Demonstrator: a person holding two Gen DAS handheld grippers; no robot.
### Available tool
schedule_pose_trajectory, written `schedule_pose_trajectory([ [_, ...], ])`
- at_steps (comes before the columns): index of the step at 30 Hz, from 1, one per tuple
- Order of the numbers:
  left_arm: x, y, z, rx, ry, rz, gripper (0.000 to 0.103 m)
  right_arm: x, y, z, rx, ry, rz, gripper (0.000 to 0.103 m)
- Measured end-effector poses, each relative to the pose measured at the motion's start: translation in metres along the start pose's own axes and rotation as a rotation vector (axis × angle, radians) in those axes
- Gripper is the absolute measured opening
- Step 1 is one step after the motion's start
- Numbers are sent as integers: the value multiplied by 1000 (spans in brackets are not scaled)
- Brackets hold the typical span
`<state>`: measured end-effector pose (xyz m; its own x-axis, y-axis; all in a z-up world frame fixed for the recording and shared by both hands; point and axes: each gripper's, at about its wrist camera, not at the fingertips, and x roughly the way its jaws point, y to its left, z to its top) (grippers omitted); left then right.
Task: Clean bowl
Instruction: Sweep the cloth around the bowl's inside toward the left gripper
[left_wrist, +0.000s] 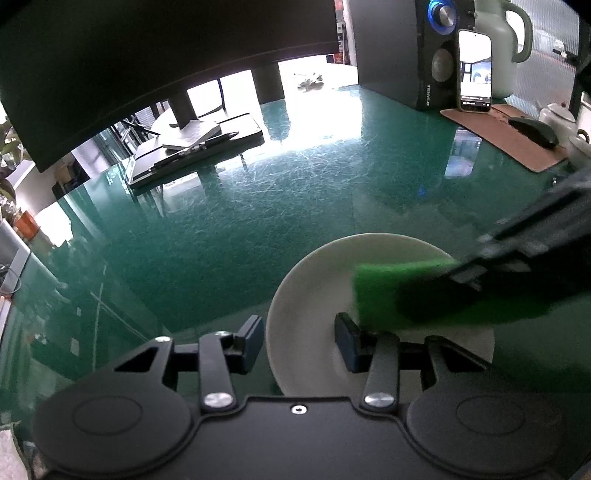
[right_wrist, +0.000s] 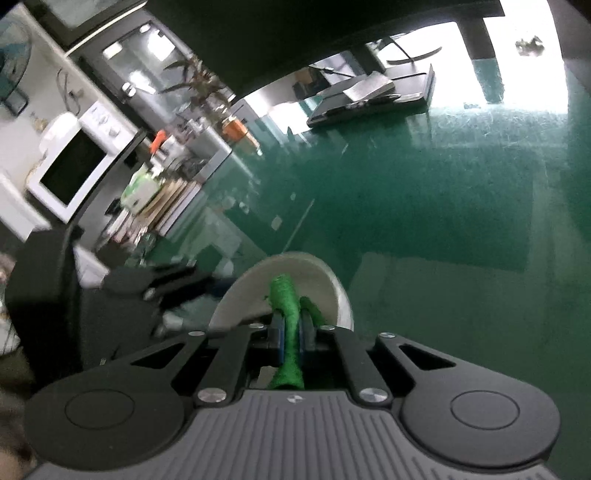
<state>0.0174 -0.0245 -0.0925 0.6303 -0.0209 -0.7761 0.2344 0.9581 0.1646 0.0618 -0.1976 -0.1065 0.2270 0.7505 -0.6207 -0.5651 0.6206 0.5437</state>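
Note:
A white bowl (left_wrist: 314, 295) stands on the green table (left_wrist: 221, 240) close in front of my left gripper (left_wrist: 299, 341). That gripper is shut on the bowl's near rim, with one finger (left_wrist: 253, 338) outside the wall and the other finger (left_wrist: 347, 345) inside. My right gripper (right_wrist: 291, 325) is shut on a green scouring pad (right_wrist: 284, 295), whose front end reaches into the bowl (right_wrist: 321, 280). In the left wrist view the right gripper (left_wrist: 461, 273) comes in from the right and the pad (left_wrist: 384, 291) lies over the bowl's inside. The left gripper (right_wrist: 166, 288) shows blurred beside the bowl.
A dark monitor (left_wrist: 129, 74) stands at the back on a stand with a notebook and pen (left_wrist: 195, 134). At the back right are a speaker (left_wrist: 439, 55), a phone (left_wrist: 474, 70), a pale jug (left_wrist: 498, 44) and a mouse (left_wrist: 533, 129) on a brown mat. A microwave (right_wrist: 74, 166) is off the table's left.

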Motion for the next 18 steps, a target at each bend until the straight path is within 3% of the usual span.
schedule_pose_trajectory([
  [9,1,0,0,1,-2,0,43,13,9,20,-96,-27,-91,5],
  [18,2,1,0,-6,-4,-3,45,-2,14,2,-176,38,-54,5],
])
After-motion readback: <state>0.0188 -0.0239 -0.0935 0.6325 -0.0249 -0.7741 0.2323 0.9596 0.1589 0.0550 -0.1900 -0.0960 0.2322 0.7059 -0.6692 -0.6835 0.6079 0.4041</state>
